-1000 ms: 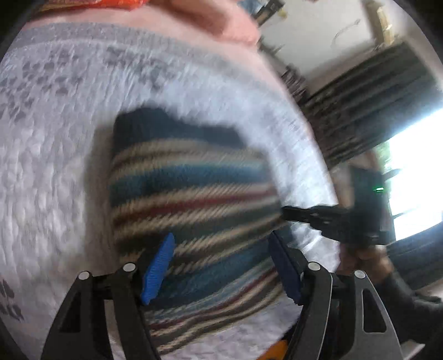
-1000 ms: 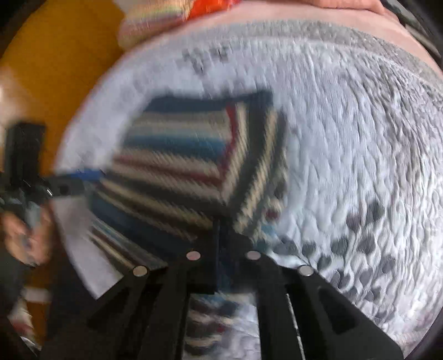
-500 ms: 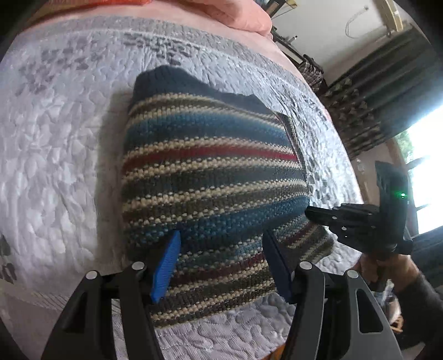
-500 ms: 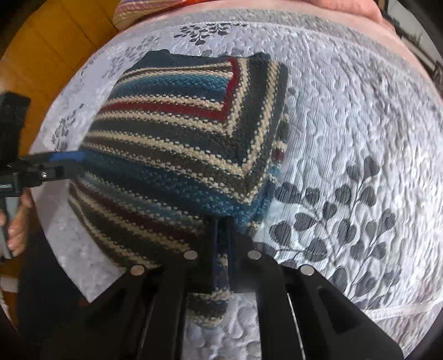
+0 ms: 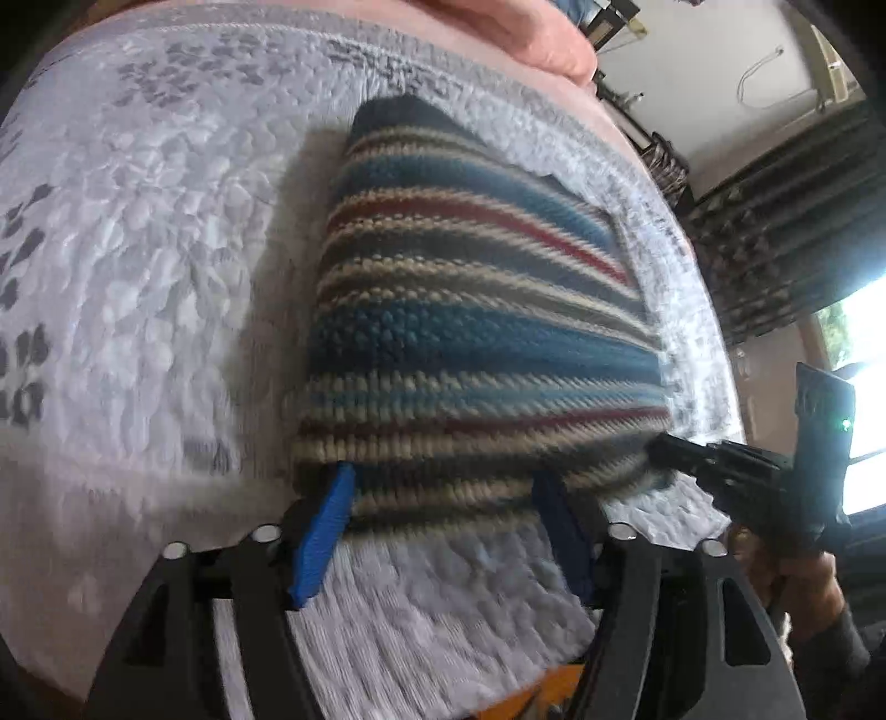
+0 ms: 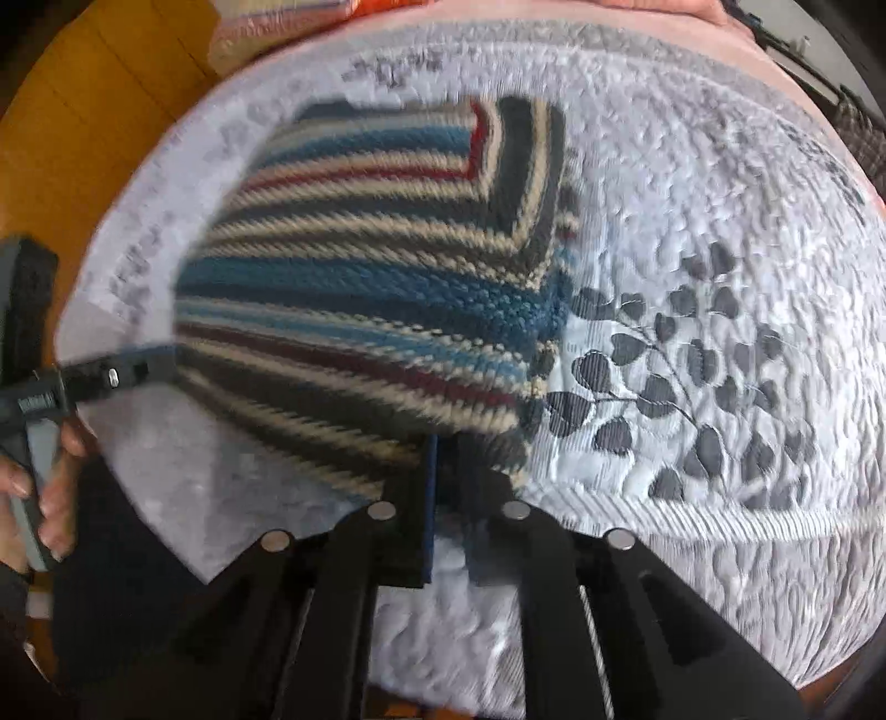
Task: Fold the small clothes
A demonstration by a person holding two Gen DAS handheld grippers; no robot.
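A striped knit sweater (image 5: 476,332) (image 6: 360,310) in blue, cream, red and grey lies folded into a compact block on the white quilted bed (image 5: 138,266). My left gripper (image 5: 443,526) is open. Its blue pads (image 5: 324,531) sit on either side of the sweater's near edge and do not press it. My right gripper (image 6: 448,459) is almost shut, with only a narrow slit between the fingers. Its tips are at the sweater's near right corner and no cloth shows in the slit. The left wrist view also shows the right gripper (image 5: 698,459), at the sweater's right corner.
The quilt carries a grey leaf print (image 6: 664,376) to the right of the sweater. A pink cover (image 5: 531,33) lies at the far end of the bed. Dark curtains (image 5: 786,232) and a bright window (image 5: 869,387) stand to the right. A hand (image 6: 50,476) holds the left gripper's handle.
Both grippers have drawn back toward the bed's near edge. The sweater corner that hung between the right fingers is out of the jaws. The left gripper stays open.
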